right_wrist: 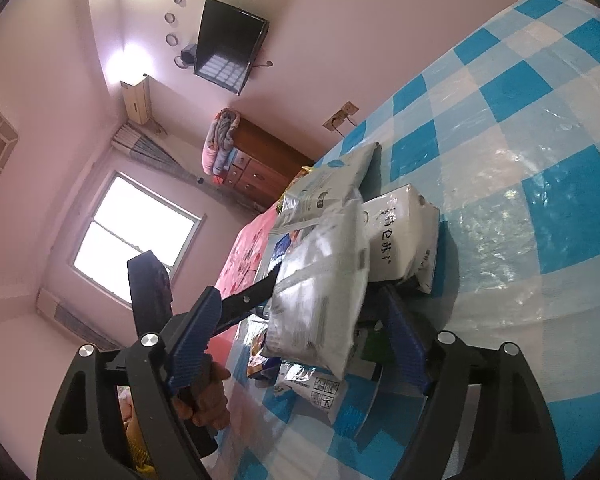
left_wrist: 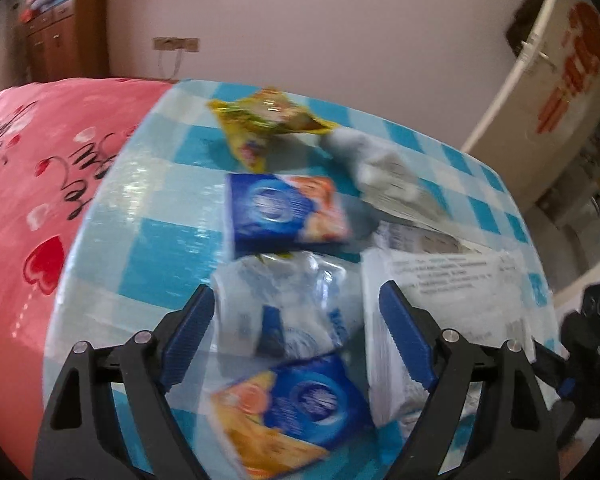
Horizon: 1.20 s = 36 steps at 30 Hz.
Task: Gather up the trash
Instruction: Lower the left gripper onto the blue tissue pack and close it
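Crinkly wrappers litter the glossy blue-checked tabletop [left_wrist: 148, 240]: a clear plastic bag [left_wrist: 288, 300] lies between the wide-open left claw [left_wrist: 296, 340], flat blue packets [left_wrist: 284, 212] and a yellow pouch [left_wrist: 268, 120] beyond. The right claw [right_wrist: 296, 344], spread wide, brackets a white foil bag [right_wrist: 320, 280]; only its view shows the white boxy pack [right_wrist: 404, 236] behind.
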Motion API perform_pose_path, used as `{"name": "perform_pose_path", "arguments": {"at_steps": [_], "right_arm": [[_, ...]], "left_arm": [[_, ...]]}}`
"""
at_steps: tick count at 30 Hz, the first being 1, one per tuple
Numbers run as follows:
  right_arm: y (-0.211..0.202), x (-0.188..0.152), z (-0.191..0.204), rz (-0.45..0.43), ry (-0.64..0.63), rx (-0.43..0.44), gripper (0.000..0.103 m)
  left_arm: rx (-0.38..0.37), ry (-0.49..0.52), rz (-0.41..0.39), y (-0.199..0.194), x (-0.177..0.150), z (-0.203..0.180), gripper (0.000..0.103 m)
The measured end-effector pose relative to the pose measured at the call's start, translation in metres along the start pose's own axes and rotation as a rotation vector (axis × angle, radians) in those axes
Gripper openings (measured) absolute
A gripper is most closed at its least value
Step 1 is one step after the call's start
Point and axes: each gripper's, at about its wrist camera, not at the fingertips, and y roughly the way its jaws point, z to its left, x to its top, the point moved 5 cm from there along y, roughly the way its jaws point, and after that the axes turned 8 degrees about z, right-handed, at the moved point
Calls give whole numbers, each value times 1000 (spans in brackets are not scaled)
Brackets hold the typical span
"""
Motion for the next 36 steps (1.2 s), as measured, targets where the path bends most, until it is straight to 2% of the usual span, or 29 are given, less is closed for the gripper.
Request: {"name": "perform_pose_path", "arguments": {"at_steps": [10,14,15,18,19,21,23,26,29,33,36], "right_arm": [[-12,-3,-1,3,-19,15,80],[-18,-1,-3,-9,-18,11,78],[-18,-1,-3,-9,-17,10,77],[-17,0,-5,-4,-14,2,77],[-16,0,-5,1,-15,-3,77],[-14,0,-4,6,-17,-14,78],[-11,0,-4,13,-18,-23,78],[-8,-1,-2,22,-22,-32,78],[-9,-2,-1,20,-30,-31,76],[-10,-2,-2,15,-17,-21,66],[-9,-3,0,17,-30,-25,59]], "left_arm": [[-41,162,15,-12,-21,-46,85],[-67,228,47,-14,-32,-61,85],[-64,248,51,-16,-36,-64,85],[12,284,18,-27,-41,-60,85],[31,262,0,-33,-42,-54,85],[40,152,-36,-47,-44,-35,85],[75,10,-29,-50,-50,-12,85],[102,-106,-6,-44,-62,8,85],[99,-118,11,-34,-65,6,85],[120,-85,25,-21,-62,-6,85],[174,-66,43,-12,-59,-6,85]]}}
